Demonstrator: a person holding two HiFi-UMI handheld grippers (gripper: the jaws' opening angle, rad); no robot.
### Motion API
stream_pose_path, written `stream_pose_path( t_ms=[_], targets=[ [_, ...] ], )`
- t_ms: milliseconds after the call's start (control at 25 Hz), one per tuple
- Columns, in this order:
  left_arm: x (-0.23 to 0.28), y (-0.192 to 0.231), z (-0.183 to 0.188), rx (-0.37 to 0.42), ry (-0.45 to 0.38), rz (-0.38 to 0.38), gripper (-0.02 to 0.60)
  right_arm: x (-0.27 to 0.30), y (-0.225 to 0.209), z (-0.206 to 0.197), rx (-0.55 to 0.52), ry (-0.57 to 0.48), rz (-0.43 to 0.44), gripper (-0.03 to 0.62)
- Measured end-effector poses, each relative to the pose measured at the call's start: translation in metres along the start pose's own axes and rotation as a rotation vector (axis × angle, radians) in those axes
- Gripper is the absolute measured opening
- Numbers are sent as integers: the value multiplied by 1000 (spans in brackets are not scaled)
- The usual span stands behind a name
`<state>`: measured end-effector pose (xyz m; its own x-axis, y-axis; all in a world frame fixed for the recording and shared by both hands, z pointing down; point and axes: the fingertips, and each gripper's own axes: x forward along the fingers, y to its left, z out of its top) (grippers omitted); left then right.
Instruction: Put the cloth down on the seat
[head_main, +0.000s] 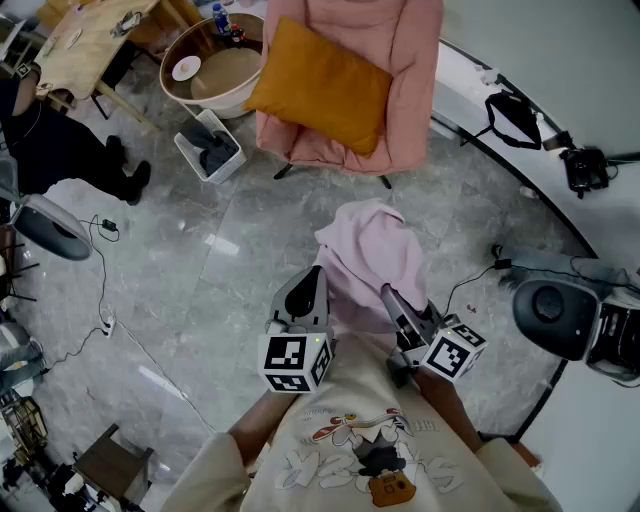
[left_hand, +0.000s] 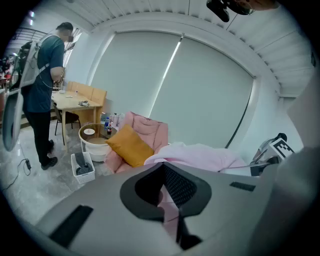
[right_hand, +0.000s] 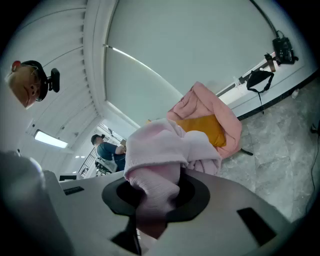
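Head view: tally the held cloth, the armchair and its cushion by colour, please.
Pink: 2 (cloth, armchair)
Orange: 1 (cushion)
Total: 3

Soft, even light is falling without hard shadows; the floor (head_main: 220, 245) is glinting faintly, and both gripper views are bending toward dark edges.

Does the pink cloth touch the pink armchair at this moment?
Apart. The head view shows a strip of bare floor between the pink cloth and the front edge of the pink armchair.
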<state>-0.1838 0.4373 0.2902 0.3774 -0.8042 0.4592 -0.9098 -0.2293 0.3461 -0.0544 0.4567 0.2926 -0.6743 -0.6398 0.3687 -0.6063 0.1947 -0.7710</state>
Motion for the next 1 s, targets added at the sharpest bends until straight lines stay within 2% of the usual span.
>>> stream_pose_path(
  t_ms=[160,440,640,840,1000],
  targets=[
    [-12,-59,-29,20,4,-8,3,-66,-14,-8,-17,-22,38,124],
    [-27,-176,-88,40,12,38,3,-181,-54,-9,-41,-27,110,124],
    [-32,-257,-121,118,-6,32,3,-249,-83,-1,-28,-41,174,126],
    [-33,-306,-130,146,-9,26,3,-287,-106,8,-12,-60,181,124],
    [-45,-303,-129,131,-21,63,3,-293,-104,10,-17,-62,201,124]
  ],
)
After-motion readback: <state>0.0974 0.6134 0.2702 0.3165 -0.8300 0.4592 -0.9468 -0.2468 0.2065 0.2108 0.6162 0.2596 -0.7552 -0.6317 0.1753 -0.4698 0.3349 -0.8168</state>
